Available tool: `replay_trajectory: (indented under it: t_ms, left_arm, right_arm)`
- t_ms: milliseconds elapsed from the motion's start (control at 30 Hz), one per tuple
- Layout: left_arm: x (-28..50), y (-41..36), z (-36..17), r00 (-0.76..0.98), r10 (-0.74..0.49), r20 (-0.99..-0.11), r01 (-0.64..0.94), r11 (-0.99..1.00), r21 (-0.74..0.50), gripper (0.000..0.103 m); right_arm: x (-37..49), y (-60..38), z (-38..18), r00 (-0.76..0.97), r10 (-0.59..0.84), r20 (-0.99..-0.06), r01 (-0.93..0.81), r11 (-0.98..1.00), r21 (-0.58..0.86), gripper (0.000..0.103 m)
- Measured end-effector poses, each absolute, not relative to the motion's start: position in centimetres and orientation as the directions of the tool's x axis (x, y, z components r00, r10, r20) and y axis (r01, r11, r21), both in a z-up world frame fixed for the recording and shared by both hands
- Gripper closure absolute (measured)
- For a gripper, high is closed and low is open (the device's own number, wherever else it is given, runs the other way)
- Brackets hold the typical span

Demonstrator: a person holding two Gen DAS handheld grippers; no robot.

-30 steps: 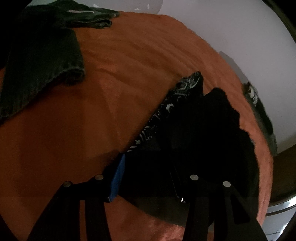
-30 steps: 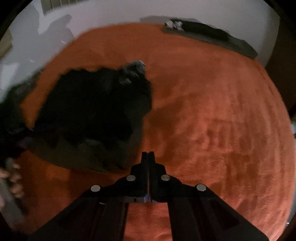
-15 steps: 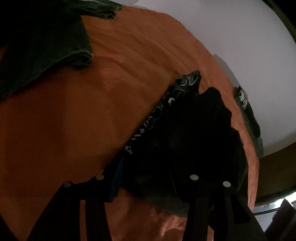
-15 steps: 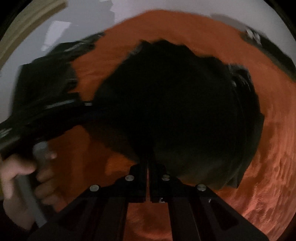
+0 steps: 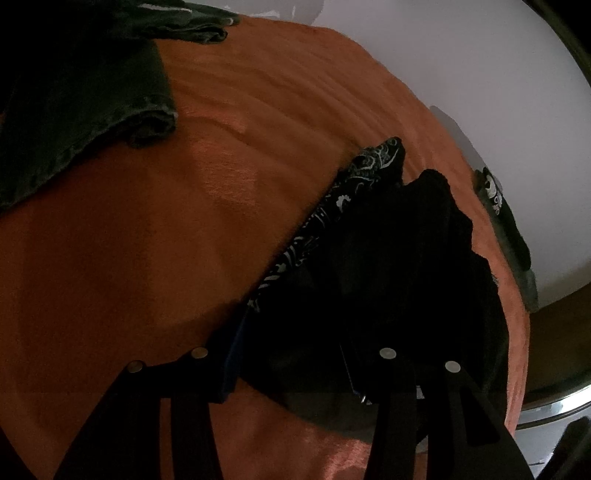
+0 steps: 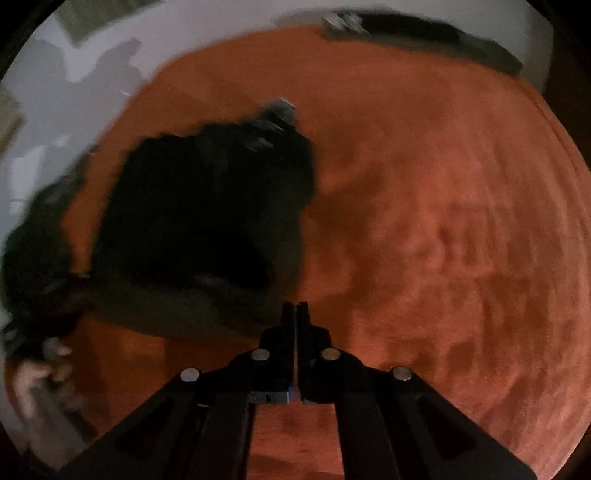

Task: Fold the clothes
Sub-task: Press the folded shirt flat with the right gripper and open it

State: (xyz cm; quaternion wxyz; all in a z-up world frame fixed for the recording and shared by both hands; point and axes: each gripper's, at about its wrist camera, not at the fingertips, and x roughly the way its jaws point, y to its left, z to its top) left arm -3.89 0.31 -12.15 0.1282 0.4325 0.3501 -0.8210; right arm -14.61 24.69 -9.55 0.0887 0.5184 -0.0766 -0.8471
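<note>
A bundled black garment with a white-patterned edge rests on the orange blanket. My left gripper has the near end of the bundle filling the gap between its fingers, and both pads press on the cloth. In the right wrist view the same black garment lies left of centre with a grey shadow under it. My right gripper is shut with nothing in it, just off the garment's near right corner over bare blanket. A hand holds the left tool at the lower left.
Dark green clothes lie piled at the blanket's far left. Another dark garment with a white print lies along the far edge, also seen as a dark strip. A metal rail runs beyond the blanket's right edge.
The right gripper swung left over the black garment half a second ago and has swung back right, staying shut. The left gripper has kept its grip and hardly moved.
</note>
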Motion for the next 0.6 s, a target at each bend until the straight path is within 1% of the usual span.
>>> replay_trajectory:
  t_ms: [33, 100, 133, 167, 267, 300, 333, 367, 400, 433, 500, 600]
  left_arm:
    - [-4.0, 0.4, -12.2, -0.595, 0.096, -0.798, 0.513, -0.719, -0.469, 0.054]
    - [-3.7, 0.4, -12.1, -0.6, 0.106, -0.793, 0.512, -0.71, -0.483, 0.054]
    - [-3.5, 0.3, -11.9, -0.602, 0.112, -0.791, 0.512, -0.706, -0.489, 0.054]
    - [-3.0, 0.2, -11.8, -0.603, 0.116, -0.789, 0.513, -0.701, -0.495, 0.054]
    - [-1.1, -0.5, -11.6, -0.598, 0.134, -0.79, 0.516, -0.69, -0.508, 0.054]
    - [-0.6, -0.8, -11.6, -0.595, 0.142, -0.791, 0.514, -0.689, -0.51, 0.054]
    - [-0.1, -1.3, -11.8, -0.591, 0.15, -0.792, 0.511, -0.69, -0.512, 0.054]
    - [0.3, -1.7, -11.9, -0.587, 0.159, -0.794, 0.509, -0.69, -0.515, 0.055]
    - [0.7, -2.2, -12.0, -0.582, 0.166, -0.796, 0.505, -0.694, -0.514, 0.064]
    - [0.9, -2.6, -12.0, -0.578, 0.175, -0.797, 0.493, -0.703, -0.512, 0.075]
    - [1.0, -3.3, -11.9, -0.577, 0.201, -0.791, 0.452, -0.729, -0.515, 0.078]
    - [0.6, -3.6, -11.5, -0.59, 0.243, -0.77, 0.361, -0.773, -0.521, 0.078]
  right_arm:
    - [-14.5, 23.7, -9.0, -0.455, -0.262, -0.851, 0.127, -0.965, 0.229, 0.102]
    - [-14.2, 21.6, -8.1, -0.461, -0.312, -0.831, 0.229, -0.946, 0.228, 0.084]
    - [-14.0, 20.5, -8.1, -0.462, -0.302, -0.834, 0.256, -0.945, 0.201, 0.055]
    - [-13.5, 19.7, -8.2, -0.476, -0.284, -0.833, 0.275, -0.947, 0.166, 0.04]
    - [-13.1, 18.8, -8.6, -0.507, -0.211, -0.835, 0.283, -0.957, 0.07, 0.041]
    - [-13.2, 18.9, -8.9, -0.51, -0.176, -0.842, 0.268, -0.963, 0.038, 0.043]
    - [-13.3, 19.0, -9.1, -0.512, -0.145, -0.847, 0.248, -0.969, 0.016, 0.053]
    - [-13.4, 19.5, -9.1, -0.51, -0.128, -0.851, 0.219, -0.976, 0.016, 0.059]
    - [-13.2, 20.1, -9.2, -0.506, -0.123, -0.854, 0.194, -0.981, 0.026, 0.06]
    - [-13.1, 20.5, -9.2, -0.504, -0.123, -0.855, 0.177, -0.983, 0.037, 0.06]
    - [-12.8, 21.0, -9.4, -0.501, -0.132, -0.855, 0.156, -0.986, 0.061, 0.06]
    - [-12.8, 20.6, -10.1, -0.488, -0.2, -0.849, 0.192, -0.974, 0.119, 0.061]
